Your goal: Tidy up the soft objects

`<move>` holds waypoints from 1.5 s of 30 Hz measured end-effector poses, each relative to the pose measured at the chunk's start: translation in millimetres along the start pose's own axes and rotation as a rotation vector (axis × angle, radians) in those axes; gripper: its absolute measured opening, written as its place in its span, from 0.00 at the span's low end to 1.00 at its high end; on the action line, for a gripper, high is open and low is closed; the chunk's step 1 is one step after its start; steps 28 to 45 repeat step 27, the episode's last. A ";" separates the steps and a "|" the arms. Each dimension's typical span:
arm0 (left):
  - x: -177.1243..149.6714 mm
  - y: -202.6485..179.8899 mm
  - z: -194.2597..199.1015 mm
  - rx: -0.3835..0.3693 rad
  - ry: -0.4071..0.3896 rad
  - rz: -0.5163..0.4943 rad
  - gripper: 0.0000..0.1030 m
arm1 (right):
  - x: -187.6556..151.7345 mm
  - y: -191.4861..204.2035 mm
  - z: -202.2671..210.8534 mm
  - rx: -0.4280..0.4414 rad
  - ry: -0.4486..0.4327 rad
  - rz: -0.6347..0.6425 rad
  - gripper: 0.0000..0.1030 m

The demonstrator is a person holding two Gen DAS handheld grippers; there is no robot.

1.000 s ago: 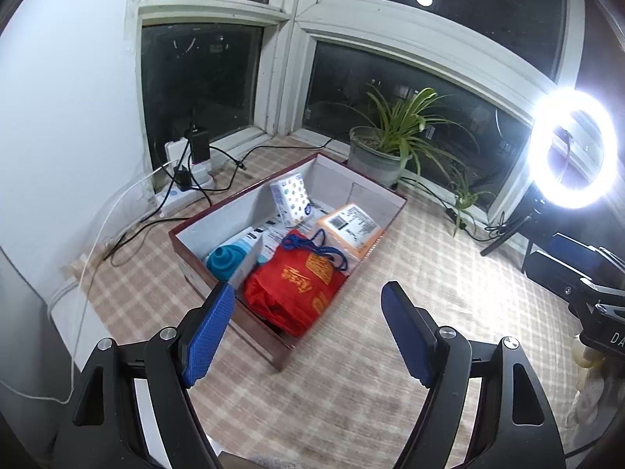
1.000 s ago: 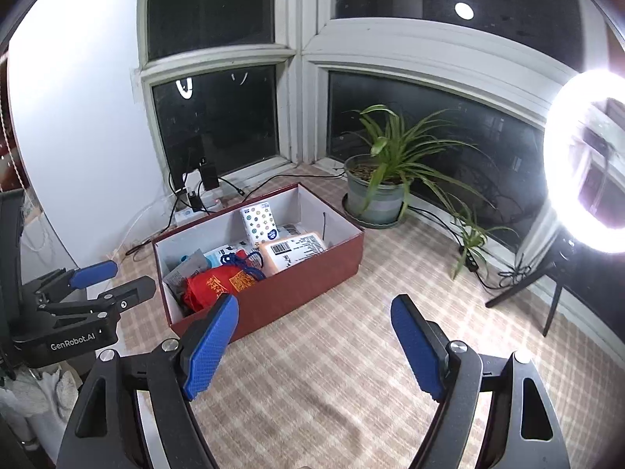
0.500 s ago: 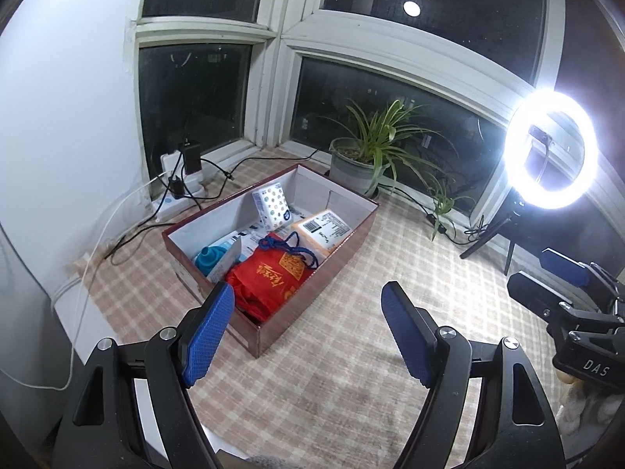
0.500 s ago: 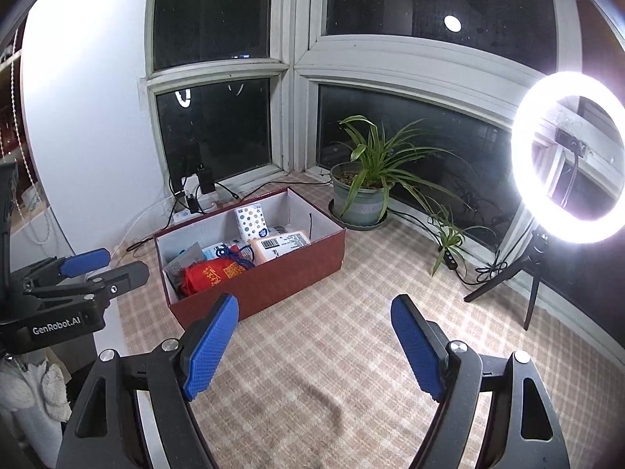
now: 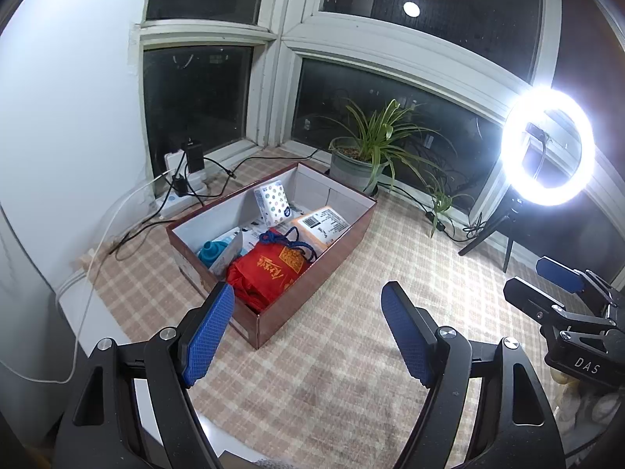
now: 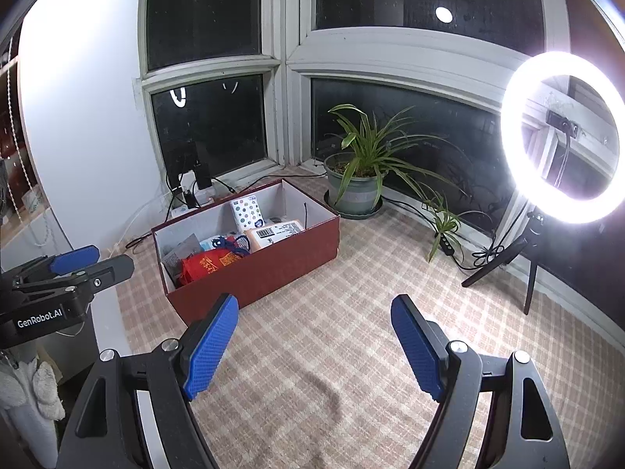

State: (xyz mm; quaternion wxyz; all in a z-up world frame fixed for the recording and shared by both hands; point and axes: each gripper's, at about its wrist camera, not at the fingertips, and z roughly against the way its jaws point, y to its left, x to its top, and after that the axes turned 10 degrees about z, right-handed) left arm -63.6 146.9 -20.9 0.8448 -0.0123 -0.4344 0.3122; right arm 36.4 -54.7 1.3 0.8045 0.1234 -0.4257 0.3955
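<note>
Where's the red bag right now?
In both wrist views the red bag lies inside the brown box, at its near end, beside the orange parcel and a blue item.

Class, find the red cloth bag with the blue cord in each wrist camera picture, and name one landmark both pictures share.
Left wrist view: red cloth bag lies left of centre, at the near end of the open box.
Right wrist view: red cloth bag lies left of centre, in the box's left end, partly hidden by its front wall.
Shared landmark: potted plant behind the box.
</note>
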 end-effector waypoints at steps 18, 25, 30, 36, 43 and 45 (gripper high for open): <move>-1.3 -2.5 3.3 -0.002 0.000 0.000 0.76 | -6.6 -3.2 2.9 -0.005 0.006 -0.002 0.75; 1.7 -3.9 -1.2 0.000 -0.019 -0.015 0.76 | -9.9 -6.2 1.3 -0.009 0.014 -0.010 0.75; 0.8 -4.1 -3.9 0.005 -0.021 -0.024 0.76 | -11.0 -7.8 -0.2 -0.008 0.020 -0.016 0.75; 0.8 -4.1 -3.9 0.005 -0.021 -0.024 0.76 | -11.0 -7.8 -0.2 -0.008 0.020 -0.016 0.75; 0.8 -4.1 -3.9 0.005 -0.021 -0.024 0.76 | -11.0 -7.8 -0.2 -0.008 0.020 -0.016 0.75; 0.8 -4.1 -3.9 0.005 -0.021 -0.024 0.76 | -11.0 -7.8 -0.2 -0.008 0.020 -0.016 0.75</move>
